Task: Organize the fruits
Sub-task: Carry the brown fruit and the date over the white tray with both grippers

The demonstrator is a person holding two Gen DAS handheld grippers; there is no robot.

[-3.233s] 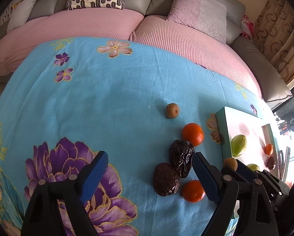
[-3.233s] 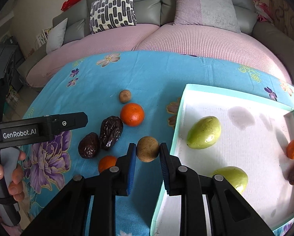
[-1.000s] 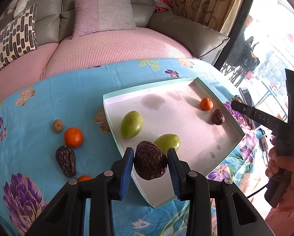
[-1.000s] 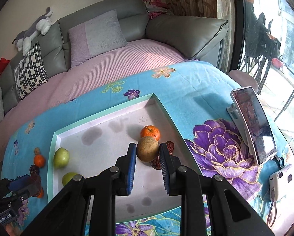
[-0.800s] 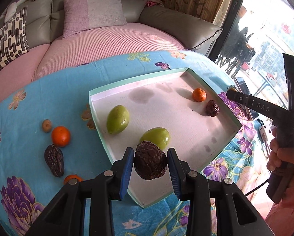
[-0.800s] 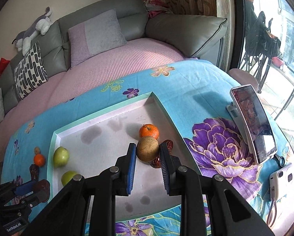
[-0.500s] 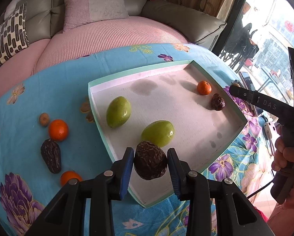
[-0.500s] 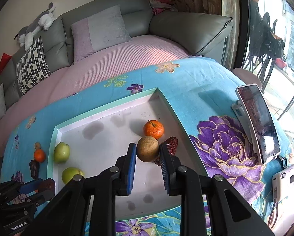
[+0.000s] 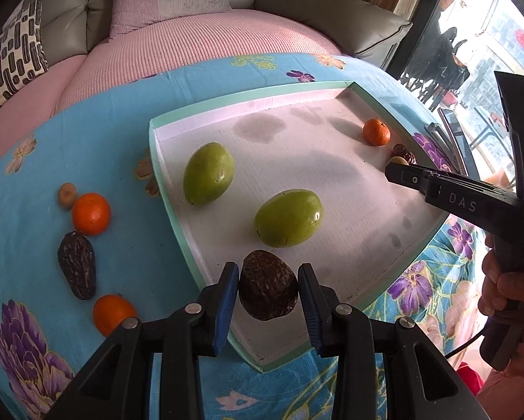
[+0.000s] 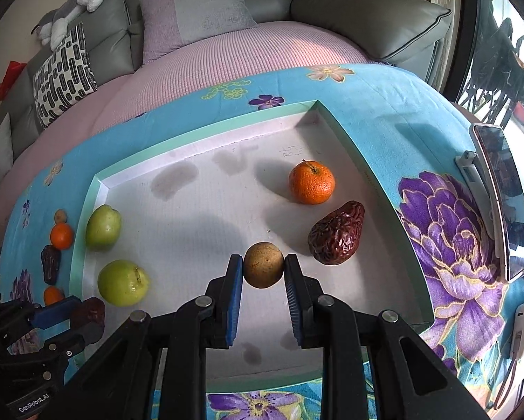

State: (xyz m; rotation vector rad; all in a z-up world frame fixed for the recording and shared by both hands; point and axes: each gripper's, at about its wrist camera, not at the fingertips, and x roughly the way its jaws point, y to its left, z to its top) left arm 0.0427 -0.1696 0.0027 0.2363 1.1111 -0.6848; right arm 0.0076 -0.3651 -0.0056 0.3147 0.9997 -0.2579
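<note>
presently the left gripper (image 9: 268, 288) is clamped on a dark wrinkled date (image 9: 267, 284), both blue pads pressed to its sides, and holds it over the near corner of the tray (image 9: 178, 224). the right gripper (image 10: 263, 273) is closed on a small round brown fruit (image 10: 263, 268), gripped between its pads above the tray floor, toward the tray's right side; whether the fruit touches the floor cannot be told. just beside that fruit, to its right, a second red-brown date (image 10: 337, 238) lies in the tray, and an orange mandarin (image 10: 311, 182) sits near it, further back, close to the right wall. two green fruits rest in the left part of the tray: one (image 10: 103, 227) close to the left wall and one (image 10: 123, 282) nearer the front, apart from each other. outside the tray, on the blue floral cloth (image 9: 97, 133), the left wrist view shows a small brown fruit (image 9: 67, 194) touching or just beside a mandarin on the cloth (image 9: 91, 213), a dark date on the cloth (image 9: 77, 264) below it, and a further mandarin (image 9: 113, 313) partly hidden behind the left gripper's arm. a person's hand (image 9: 503, 290) grasps the right gripper's handle at the right edge of the left wrist view. a phone on a stand (image 10: 503, 203) lies on the cloth to the right of the tray. behind the table are a pink-covered sofa seat (image 10: 234, 59) and grey cushions.
</note>
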